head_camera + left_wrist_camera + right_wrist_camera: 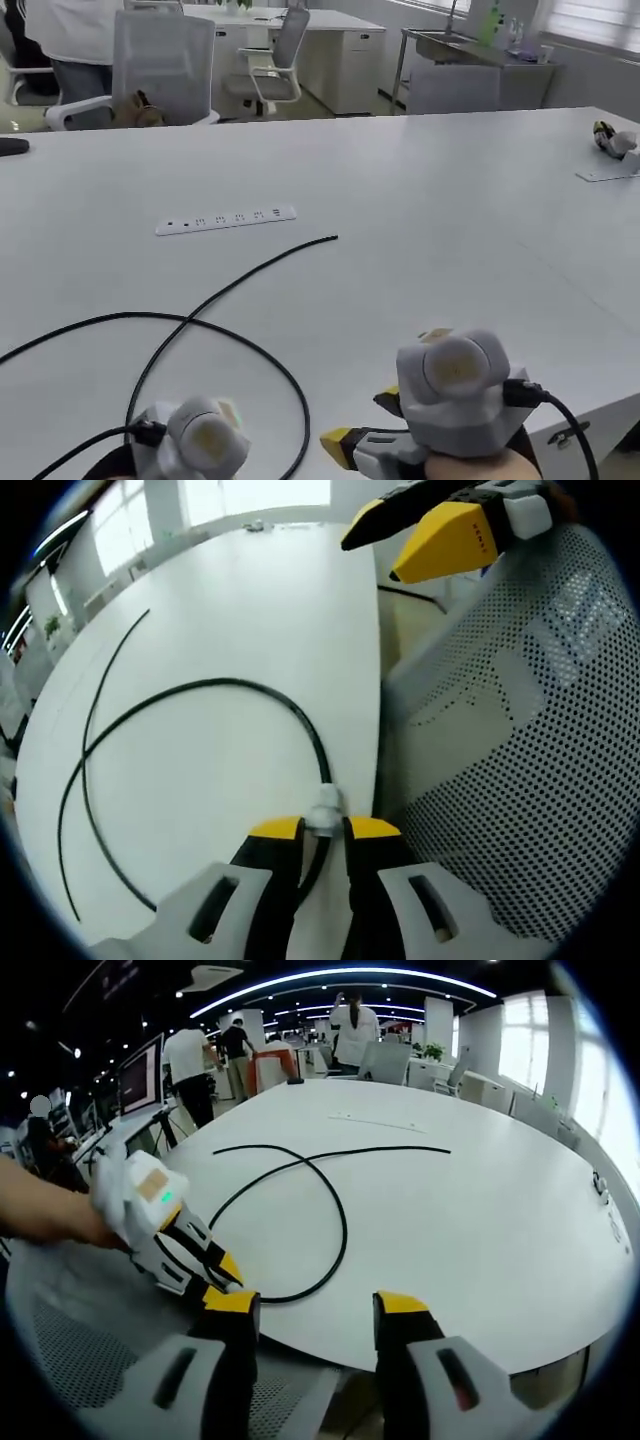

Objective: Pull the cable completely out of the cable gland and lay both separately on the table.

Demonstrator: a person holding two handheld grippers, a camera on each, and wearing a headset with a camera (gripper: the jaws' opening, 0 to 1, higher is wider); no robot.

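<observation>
the left gripper (323, 832) is pinching the white cable gland (325, 808) at the table (260, 590) edge, the right gripper (315, 1312) hovering alongside, jaws spread and empty. the black cable (215, 683) is running from the gland – looping away toward a power strip (226, 220).

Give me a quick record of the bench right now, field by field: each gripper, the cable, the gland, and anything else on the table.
left gripper: fingers shut on the cable gland, at the table's near edge
right gripper: open, holding nothing
cable gland: pale, threaded on the cable
cable: black, looped and crossing itself on the table
power strip: white, lying beyond the cable's free end
task status: cable not yet pulled out
</observation>
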